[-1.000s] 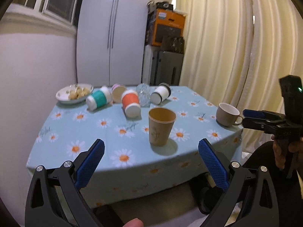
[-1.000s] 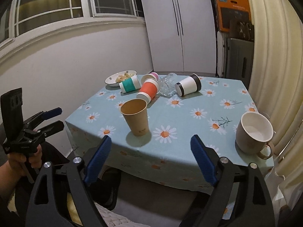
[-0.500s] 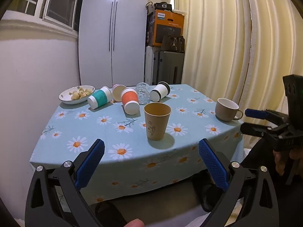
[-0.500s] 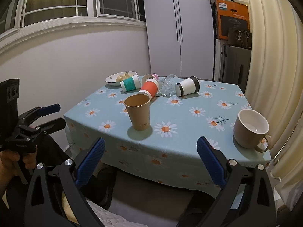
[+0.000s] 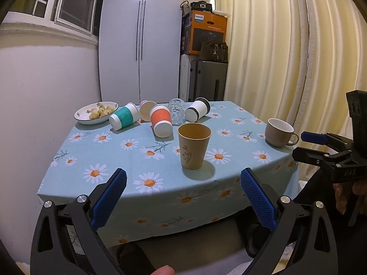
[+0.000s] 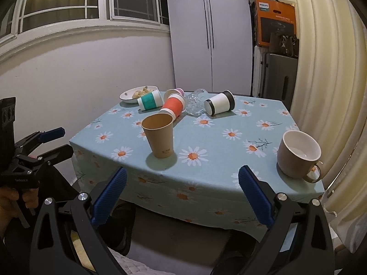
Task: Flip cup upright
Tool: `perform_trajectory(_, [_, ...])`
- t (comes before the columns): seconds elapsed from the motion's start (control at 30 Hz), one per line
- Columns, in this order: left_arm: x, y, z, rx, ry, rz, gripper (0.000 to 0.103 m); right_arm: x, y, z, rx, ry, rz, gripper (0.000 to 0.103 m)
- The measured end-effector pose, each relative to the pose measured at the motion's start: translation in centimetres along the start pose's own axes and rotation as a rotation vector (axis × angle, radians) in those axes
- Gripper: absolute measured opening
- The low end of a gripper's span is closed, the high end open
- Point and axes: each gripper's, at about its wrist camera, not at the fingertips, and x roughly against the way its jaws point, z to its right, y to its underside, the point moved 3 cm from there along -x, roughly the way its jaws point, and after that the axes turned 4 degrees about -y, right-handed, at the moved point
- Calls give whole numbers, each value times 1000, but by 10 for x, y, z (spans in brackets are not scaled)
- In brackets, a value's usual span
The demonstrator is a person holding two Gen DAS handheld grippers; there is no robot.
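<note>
A brown paper cup [image 5: 193, 145] stands upright near the table's front edge; it also shows in the right wrist view [image 6: 159, 134]. A beige mug [image 5: 279, 131] stands upright at the right [image 6: 298, 153]. Behind lie several cups on their sides: a teal-sleeved one [image 5: 123, 119], an orange-sleeved one [image 5: 161, 123], a white one with a black band [image 5: 197, 112], a pink-rimmed one [image 5: 147, 112] and a clear glass [image 5: 176, 113]. My left gripper [image 5: 183, 193] is open and empty, off the table's front. My right gripper [image 6: 182, 191] is open and empty too.
A white bowl of food [image 5: 95, 115] sits at the table's back left. The table [image 5: 119, 160] has a blue daisy cloth. A white wardrobe [image 5: 140, 39], stacked boxes and a suitcase [image 5: 206, 80] stand behind. Curtains [image 5: 286, 52] hang at the right.
Both grippers have drawn back and away from the table, so more of the front cloth edge shows. The cups have not moved.
</note>
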Motion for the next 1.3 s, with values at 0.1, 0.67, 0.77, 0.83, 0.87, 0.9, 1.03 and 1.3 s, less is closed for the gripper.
perform_trajectory(0.1, [-1,0,2,-7,3,-2,97,-1,0,1,-7,6,-3,96])
perform_trajectory(0.67, [-1,0,-1,2,1,-7,97,-4,1,1,-7,13,-4,96])
perform_trajectory(0.77, [0,0,-1,3,3,-6,97,-4,1,1,-7,13,-4,96])
perform_trajectory(0.83, [-1,0,-1,2,2,-8,97,-4,1,1,-7,13,-4,96])
perform_trajectory(0.87, [-1,0,-1,1,2,-8,97,-4,1,1,-7,13,-4,96])
perform_trajectory(0.9, [-1,0,-1,1,2,-8,97,-4,1,1,-8,13,-4,96])
perform_trajectory(1.03, [-2,1,-1,-1,2,-10,97,-4,1,2,-11,12,-2,96])
perform_trajectory(1.3, [-3,1,0,-4,2,-12,97,-3,1,3,-17,12,-2,96])
